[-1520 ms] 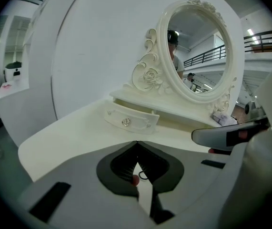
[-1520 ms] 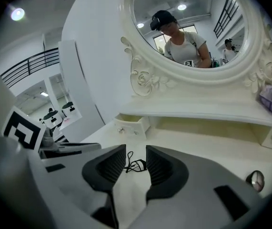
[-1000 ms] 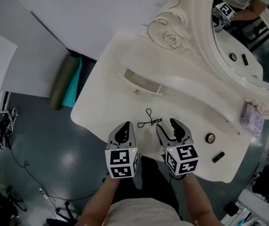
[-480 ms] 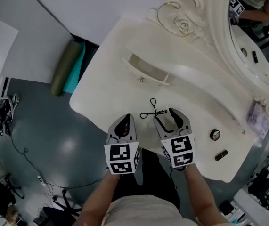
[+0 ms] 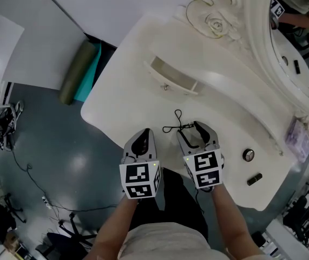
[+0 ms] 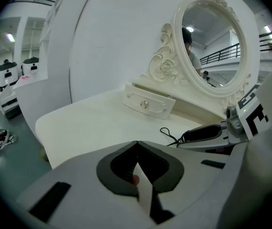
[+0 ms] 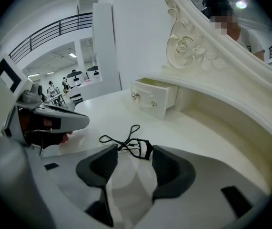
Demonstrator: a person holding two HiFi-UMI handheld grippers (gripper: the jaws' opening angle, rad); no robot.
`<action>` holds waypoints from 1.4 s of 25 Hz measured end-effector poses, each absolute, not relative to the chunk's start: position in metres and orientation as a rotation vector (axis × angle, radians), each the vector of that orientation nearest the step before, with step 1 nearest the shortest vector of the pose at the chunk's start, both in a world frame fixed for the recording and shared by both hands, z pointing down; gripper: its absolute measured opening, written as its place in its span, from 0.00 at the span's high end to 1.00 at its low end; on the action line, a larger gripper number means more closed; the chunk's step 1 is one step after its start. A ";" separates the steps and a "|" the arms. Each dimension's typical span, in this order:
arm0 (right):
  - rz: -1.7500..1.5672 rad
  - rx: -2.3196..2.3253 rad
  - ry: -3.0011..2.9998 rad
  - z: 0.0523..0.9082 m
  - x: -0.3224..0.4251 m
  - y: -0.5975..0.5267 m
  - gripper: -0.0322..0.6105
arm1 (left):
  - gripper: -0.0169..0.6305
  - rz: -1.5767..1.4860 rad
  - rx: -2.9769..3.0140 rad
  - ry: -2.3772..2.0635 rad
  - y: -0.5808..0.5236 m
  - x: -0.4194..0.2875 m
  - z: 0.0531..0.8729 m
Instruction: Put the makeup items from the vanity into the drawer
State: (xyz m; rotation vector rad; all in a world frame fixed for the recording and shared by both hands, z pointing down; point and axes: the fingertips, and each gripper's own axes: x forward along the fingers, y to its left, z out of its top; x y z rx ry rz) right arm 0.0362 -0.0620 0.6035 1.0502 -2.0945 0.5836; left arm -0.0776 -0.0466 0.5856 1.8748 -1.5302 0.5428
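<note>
Although the drawer [image 5: 174,77] stands open, eyelash curler [image 5: 177,124], compact [image 5: 248,155] and dark tube [image 5: 254,179] all lie outside it, right gripper [image 5: 193,131] just opened wide with the curler ungripped at its tips, left gripper [image 5: 142,137] closed, empty.

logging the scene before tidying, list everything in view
vanity: one, white, centre
drawer: one, white, open, back of vanity top
mirror: one, white ornate frame, upper right
eyelash curler: one, black, on vanity at right tongs' tips
round pot: one, dark, vanity's right part
short tube: one, black, near vanity's front right edge
clear box: one, purplish, by mirror's base
rolled mat: one, olive, floor at left
left tongs: one, grey, shut, over vanity's front edge
right tongs: one, grey, open, jaws just been opening, curler untouched
</note>
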 end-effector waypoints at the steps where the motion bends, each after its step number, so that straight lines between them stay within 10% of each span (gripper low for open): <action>1: 0.585 1.052 -2.091 0.604 0.036 -0.062 0.58 | 0.96 0.542 1.874 -1.531 -0.047 -0.077 0.585; 35: 0.670 1.376 -2.121 0.522 0.038 -0.068 0.60 | 0.96 0.513 2.039 -1.517 -0.087 -0.083 0.526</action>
